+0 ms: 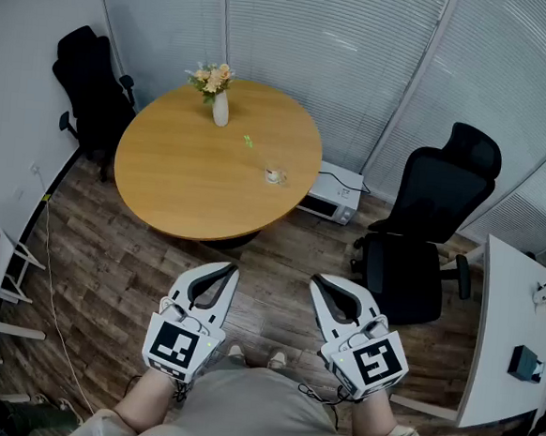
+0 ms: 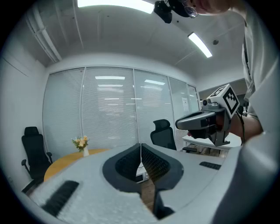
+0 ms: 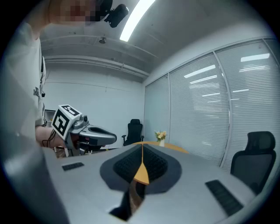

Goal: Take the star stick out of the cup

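The left tongs [image 1: 232,269] and right tongs [image 1: 316,281] are both clenched on nothing, well short of the round table [image 1: 181,191]. The cup [image 1: 274,175] stands on the table near its right edge; the star stick is too small to make out.

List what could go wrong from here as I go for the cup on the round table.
1. The left hand-held gripper and right hand-held gripper are both shut and empty; reaching in like that could knock the cup over.
2. The cup looks small and stands loose on the table; pulling at it may tip it.
3. The stick is too small to make out from here, so aim may be off.
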Demonstrator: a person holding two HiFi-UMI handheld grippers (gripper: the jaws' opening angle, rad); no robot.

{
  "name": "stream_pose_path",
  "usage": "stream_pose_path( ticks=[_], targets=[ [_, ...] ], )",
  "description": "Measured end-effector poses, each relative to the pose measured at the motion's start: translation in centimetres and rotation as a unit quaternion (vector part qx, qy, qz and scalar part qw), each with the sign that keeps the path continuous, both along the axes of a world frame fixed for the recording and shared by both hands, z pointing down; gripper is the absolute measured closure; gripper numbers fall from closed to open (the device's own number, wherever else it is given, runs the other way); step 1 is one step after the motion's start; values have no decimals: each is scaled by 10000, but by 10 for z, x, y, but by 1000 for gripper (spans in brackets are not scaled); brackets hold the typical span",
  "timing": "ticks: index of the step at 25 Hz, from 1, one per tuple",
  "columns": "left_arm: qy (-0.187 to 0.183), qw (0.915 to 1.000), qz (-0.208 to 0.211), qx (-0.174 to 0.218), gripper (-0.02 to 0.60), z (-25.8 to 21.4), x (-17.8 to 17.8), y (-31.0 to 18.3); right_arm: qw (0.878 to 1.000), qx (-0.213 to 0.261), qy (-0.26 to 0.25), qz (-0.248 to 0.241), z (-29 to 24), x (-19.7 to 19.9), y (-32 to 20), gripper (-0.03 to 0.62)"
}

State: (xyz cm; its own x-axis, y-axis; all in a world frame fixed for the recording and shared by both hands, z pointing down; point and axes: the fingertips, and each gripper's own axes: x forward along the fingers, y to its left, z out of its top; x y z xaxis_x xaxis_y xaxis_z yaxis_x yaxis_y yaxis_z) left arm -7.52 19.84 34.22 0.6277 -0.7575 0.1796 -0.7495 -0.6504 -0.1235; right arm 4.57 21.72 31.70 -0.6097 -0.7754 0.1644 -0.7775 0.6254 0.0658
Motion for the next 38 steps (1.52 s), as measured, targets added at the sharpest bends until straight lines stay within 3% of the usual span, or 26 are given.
stream_pose_path(
  ticks=[7,19,38],
  targets=[
    [116,9999,10,-73,555,-5,7,-3,9999,5,-127,47,-4,5,-5,562],
    [-3,10000,44,-78,555,1,18,-3,9999,-74,-54,95,7,21,-8,562],
    [27,9999,-127,-61,555,-1,72,4,9998,-115,-140,-80,17,71,-6,562]
  ],
)
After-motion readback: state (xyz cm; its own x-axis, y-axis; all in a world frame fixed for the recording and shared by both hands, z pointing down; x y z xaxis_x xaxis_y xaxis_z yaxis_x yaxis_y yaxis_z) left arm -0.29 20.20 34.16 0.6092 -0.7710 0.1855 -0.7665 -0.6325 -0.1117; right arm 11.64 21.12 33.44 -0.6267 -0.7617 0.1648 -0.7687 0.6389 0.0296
